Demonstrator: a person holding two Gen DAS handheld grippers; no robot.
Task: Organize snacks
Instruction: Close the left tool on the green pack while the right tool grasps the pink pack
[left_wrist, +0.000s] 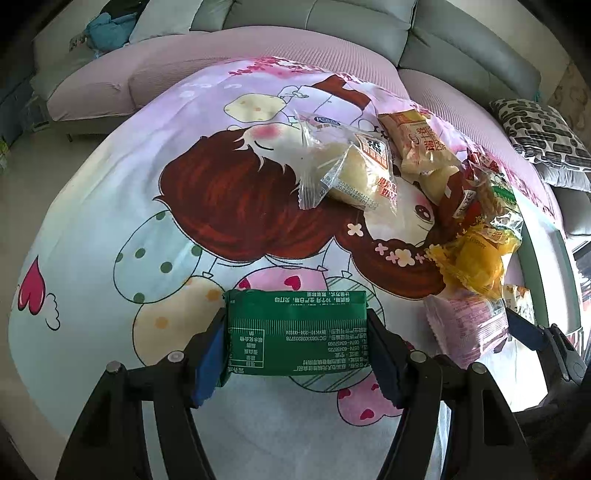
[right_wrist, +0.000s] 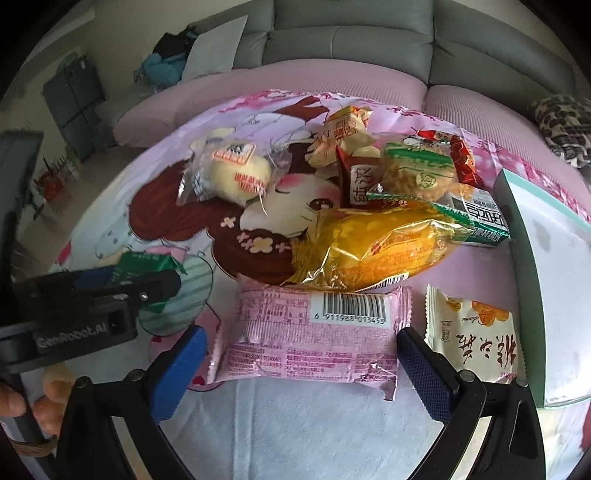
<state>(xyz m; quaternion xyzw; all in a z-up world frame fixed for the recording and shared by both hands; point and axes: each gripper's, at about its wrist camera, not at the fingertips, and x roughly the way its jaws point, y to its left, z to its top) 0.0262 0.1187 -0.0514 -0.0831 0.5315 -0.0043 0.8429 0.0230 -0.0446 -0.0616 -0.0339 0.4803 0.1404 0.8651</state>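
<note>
My left gripper (left_wrist: 297, 343) is shut on a green snack packet (left_wrist: 295, 330), its blue pads pressing both ends, just above the cartoon-print cloth (left_wrist: 110, 221). The same gripper (right_wrist: 110, 291) and green packet (right_wrist: 147, 264) show at the left of the right wrist view. My right gripper (right_wrist: 303, 365) is open, its pads on either side of a pink snack packet (right_wrist: 310, 332) lying flat on the cloth, with small gaps. The pink packet also shows in the left wrist view (left_wrist: 465, 325). A pile of snacks lies beyond: a yellow packet (right_wrist: 380, 243), a bun in clear wrap (right_wrist: 232, 173), a cookie pack (right_wrist: 421, 173).
A white packet with Chinese writing (right_wrist: 476, 332) lies right of the pink one. A white box with a mint rim (right_wrist: 554, 266) stands at the right edge. A pink cushion and grey sofa (right_wrist: 351, 40) curve behind the cloth.
</note>
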